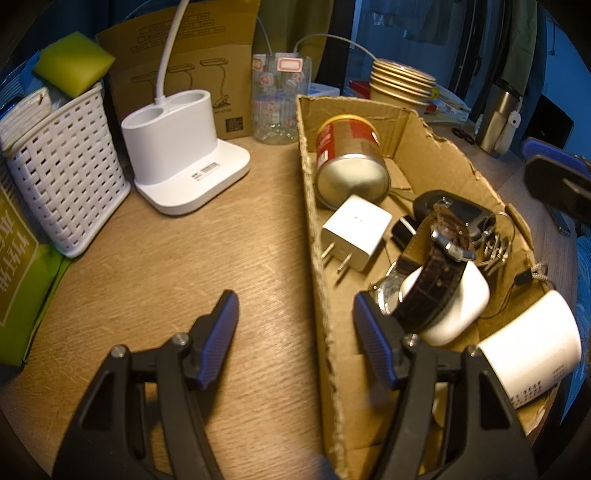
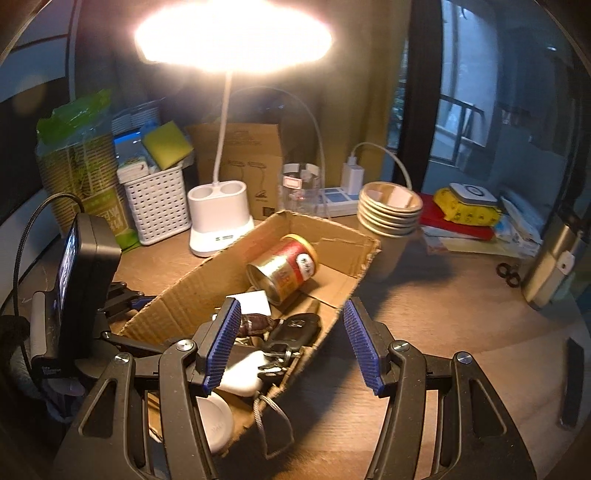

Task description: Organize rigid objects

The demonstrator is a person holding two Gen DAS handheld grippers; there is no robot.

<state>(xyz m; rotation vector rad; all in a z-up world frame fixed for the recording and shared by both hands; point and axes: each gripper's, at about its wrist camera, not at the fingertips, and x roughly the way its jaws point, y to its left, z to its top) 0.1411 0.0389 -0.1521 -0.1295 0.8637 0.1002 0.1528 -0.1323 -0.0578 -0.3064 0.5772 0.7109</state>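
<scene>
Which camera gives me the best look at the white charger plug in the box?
Left wrist view: the white charger plug lies unobstructed in the cardboard box, both prongs visible. In the right wrist view only a white corner shows behind the tin can.

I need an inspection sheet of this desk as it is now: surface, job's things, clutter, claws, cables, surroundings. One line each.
Surface: wooden desk, bare in front of the left claw.
Job's things: cardboard box holds a tin can on its side, charger, watch, car key, white case.
Clutter: lamp base, white basket, paper cups, jar.
Claws: left claw open, empty, astride the box wall; right claw open, empty, above the box's near end.
Cables: white cable from the power strip.
Surroundings: lit lamp, window at right.
</scene>
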